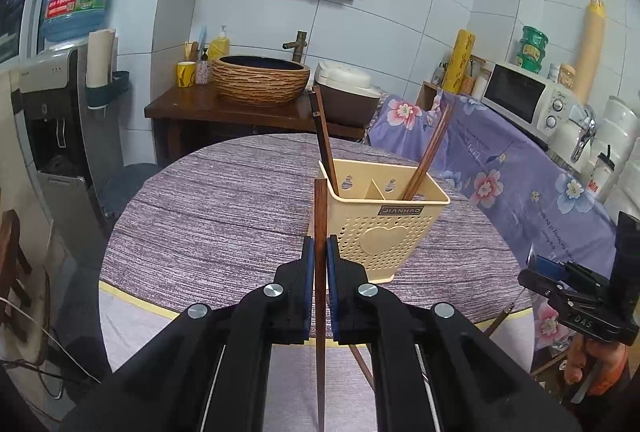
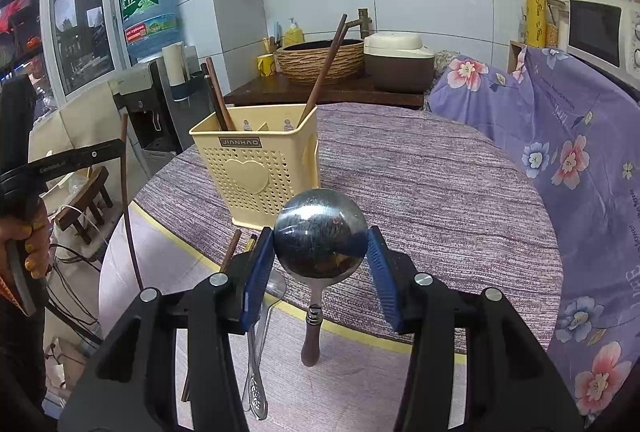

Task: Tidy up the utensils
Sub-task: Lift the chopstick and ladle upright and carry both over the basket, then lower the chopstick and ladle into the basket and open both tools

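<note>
A cream perforated utensil holder stands on the round purple table; it also shows in the right wrist view. Dark chopsticks lean in its left compartment and brown chopsticks in its right. My left gripper is shut on a brown chopstick, held upright just left of the holder. My right gripper is shut on the bowl of a steel ladle, whose wooden handle hangs down, in front of the holder.
A steel spoon and a loose chopstick lie near the table's front edge below the right gripper. A floral purple cloth covers the counter on the right. A wooden sink stand sits behind the table.
</note>
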Available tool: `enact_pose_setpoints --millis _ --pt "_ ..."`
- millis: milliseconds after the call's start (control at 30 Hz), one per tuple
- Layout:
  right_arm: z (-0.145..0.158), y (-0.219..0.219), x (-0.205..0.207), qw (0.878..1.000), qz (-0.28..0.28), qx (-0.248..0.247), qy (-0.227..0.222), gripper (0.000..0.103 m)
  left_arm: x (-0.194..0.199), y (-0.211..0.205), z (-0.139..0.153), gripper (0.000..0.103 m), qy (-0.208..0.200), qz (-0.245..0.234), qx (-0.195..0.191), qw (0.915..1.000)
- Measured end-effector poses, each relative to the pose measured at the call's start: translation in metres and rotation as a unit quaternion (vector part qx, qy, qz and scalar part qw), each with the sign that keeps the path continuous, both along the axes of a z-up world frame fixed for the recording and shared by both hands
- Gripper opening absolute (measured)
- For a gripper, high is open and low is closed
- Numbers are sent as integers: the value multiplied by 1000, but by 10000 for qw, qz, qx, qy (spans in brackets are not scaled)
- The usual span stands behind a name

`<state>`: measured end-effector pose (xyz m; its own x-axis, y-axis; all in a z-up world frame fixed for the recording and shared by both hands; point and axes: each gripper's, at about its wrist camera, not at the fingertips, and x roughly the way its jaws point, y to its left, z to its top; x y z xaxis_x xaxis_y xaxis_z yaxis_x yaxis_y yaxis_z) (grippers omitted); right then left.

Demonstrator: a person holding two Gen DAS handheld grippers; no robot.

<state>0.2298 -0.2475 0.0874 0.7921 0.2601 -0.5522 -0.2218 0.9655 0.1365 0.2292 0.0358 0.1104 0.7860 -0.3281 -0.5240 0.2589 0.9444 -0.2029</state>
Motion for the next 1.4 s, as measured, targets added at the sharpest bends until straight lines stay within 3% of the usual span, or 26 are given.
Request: enact_pose_setpoints --millis 600,700,900,1100,1200,1400 --pt "25 2 21 9995 147 255 -58 48 -5 9 23 7 -189 -172 -166 9995" --pt "45 4 32 9993 183 268 -170 48 -1 10 41 7 -301 -267 -184 9990" --pt "107 9 63 9971 148 504 -557 48 14 7 104 7 -596 -519 -475 9957" --pt "158 23 95 9931 -49 552 -1030 48 35 -5 159 7 -1146 -330 -541 9914" --pt "158 35 106 9919 -207 395 -1187 48 51 -16 164 7 -1293 -145 -471 9904" --pt "111 55 122 9936 -331 171 -1066 48 75 -29 122 7 -1116 12 -365 9931"
